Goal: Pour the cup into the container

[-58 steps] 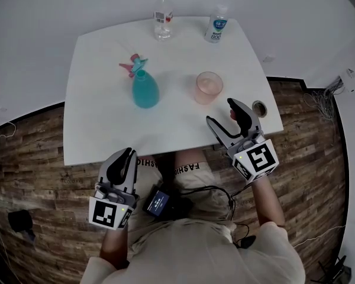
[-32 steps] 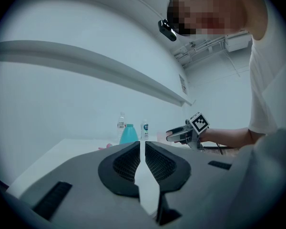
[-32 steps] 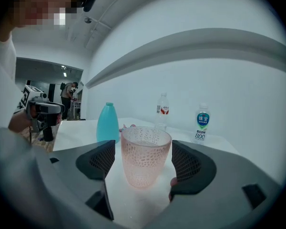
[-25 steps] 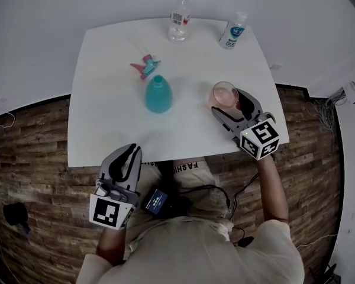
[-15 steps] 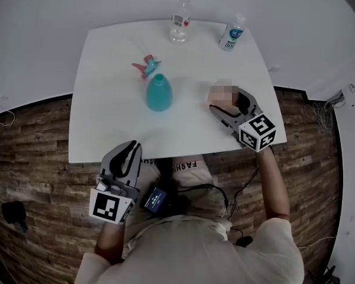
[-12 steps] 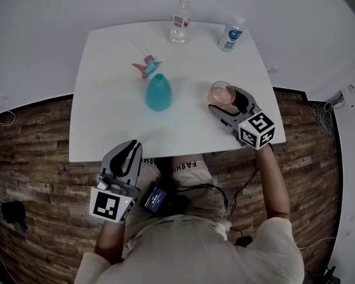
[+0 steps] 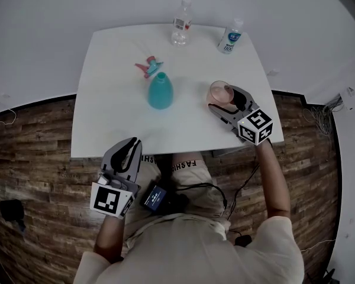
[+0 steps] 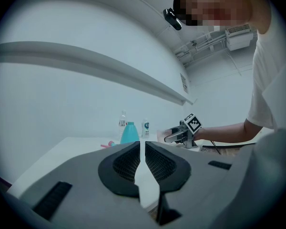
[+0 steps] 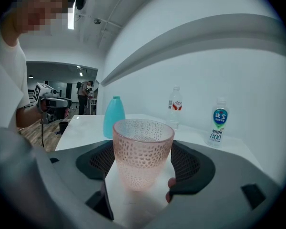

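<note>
Starting from the white table (image 7: pixel 106 99): bears the teal bottle (image 7: pixel 160 92) upright near its middle, neck open, taken here as the container.

To the right of the teal bottle and apart from it, the right gripper (image 7: pixel 220 98), reaching in from the person's side. Clamped round the pink cup (image 7: pixel 219 91), pads against the dimpled wall on both sides.

Nearer the person than the teal bottle and to its left, off the table's edge, the left gripper (image 7: pixel 129 147). Pinched almost together on nothing, only a thin slit between the pads.

Cup upright, base apparently on the table, level with the teal bottle rather than above it. Contents hard to make out through the textured wall.

Beyond the teal bottle, at the far edge, a clear bottle with a red label (image 7: pixel 180 22) and, further right, a bottle with a blue label (image 7: pixel 229 36).

Just beyond the teal bottle and slightly left, a pink-and-teal spray head (image 7: pixel 147 67) lying on its side, off the neck.

Judged from this: grasp made or all but made, nothing poured. Left to do: lifting, carrying leftward to the teal bottle, tilting over a narrow neck, the likeliest place for a spill.
</note>
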The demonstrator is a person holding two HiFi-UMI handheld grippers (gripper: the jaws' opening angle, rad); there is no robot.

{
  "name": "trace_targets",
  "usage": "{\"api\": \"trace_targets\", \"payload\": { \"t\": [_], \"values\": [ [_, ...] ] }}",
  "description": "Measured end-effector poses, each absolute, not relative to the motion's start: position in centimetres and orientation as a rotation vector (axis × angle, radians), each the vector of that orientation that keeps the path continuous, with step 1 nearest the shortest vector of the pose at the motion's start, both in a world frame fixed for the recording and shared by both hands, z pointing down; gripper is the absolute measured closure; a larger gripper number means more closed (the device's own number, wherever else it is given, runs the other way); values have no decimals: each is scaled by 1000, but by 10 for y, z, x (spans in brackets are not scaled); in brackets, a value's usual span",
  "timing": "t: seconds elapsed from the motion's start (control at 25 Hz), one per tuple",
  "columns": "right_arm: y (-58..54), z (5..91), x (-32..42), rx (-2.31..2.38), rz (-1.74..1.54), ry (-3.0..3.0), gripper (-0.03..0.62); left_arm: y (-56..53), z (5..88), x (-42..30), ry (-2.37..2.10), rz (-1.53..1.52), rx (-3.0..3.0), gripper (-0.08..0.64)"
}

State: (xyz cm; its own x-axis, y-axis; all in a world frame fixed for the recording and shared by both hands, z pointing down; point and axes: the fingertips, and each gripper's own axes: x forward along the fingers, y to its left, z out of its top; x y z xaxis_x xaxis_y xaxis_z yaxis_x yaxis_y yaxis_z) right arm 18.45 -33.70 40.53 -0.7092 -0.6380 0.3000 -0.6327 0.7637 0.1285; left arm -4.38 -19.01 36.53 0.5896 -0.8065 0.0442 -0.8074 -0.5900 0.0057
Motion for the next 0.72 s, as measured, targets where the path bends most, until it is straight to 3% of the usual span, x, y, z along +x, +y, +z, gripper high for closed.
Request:
{"api": "trace_targets", "payload": {
  "t": [0.72],
  "values": [
    [-330, 398, 173, 1005, -100, -2565, 234, -183, 367, -62, -1440, 43, 2756, 533]
  ]
}}
